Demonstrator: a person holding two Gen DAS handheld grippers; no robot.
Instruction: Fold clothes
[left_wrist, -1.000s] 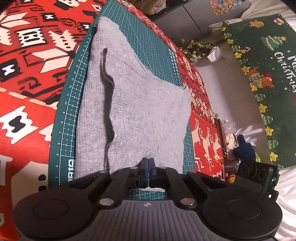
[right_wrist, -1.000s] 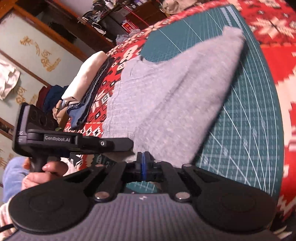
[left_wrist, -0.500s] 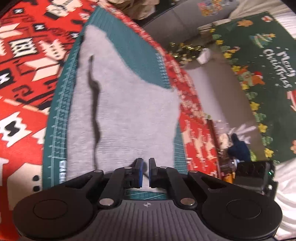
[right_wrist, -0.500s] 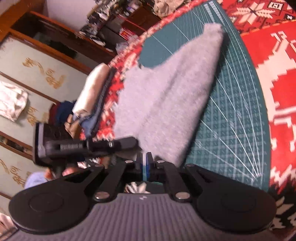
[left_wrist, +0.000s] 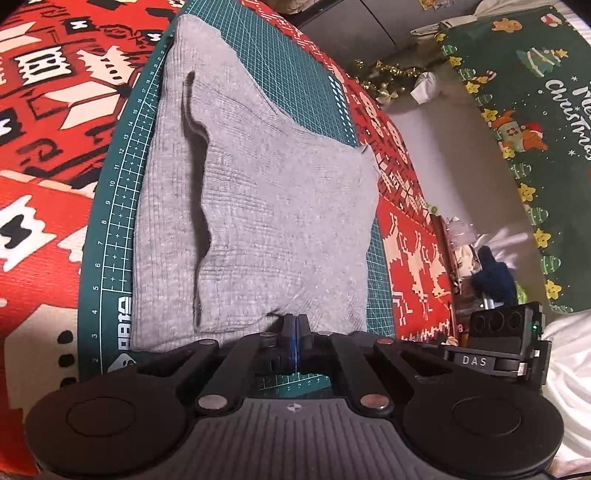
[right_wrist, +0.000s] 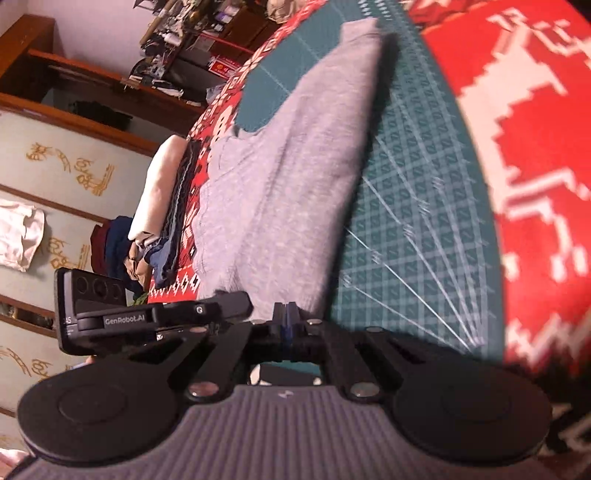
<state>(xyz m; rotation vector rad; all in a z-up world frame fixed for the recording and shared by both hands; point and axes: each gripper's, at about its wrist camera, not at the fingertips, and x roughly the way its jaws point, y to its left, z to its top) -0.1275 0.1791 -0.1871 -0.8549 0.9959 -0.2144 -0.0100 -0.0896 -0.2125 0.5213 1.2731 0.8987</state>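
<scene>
Left wrist view shows the left gripper (left_wrist: 295, 325) with jaws clamped on the near hem of the grey sweater (left_wrist: 258, 206) lying on the green cutting mat (left_wrist: 118, 236); only the right wrist view shows folded clothes (right_wrist: 162, 206) stacked at far left, with the right gripper (right_wrist: 284, 314) pinching the sweater's near edge.

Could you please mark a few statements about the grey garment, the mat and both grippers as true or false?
1. The grey knit sweater lies on a green cutting mat. True.
2. The left gripper is wide open. False: its fingers are closed at the sweater's near hem.
3. The right gripper is closed at the sweater's edge. True.
4. The cloth under the mat is plain blue. False: it is a red patterned blanket.
5. Folded clothes are stacked beside the sweater. True.
</scene>
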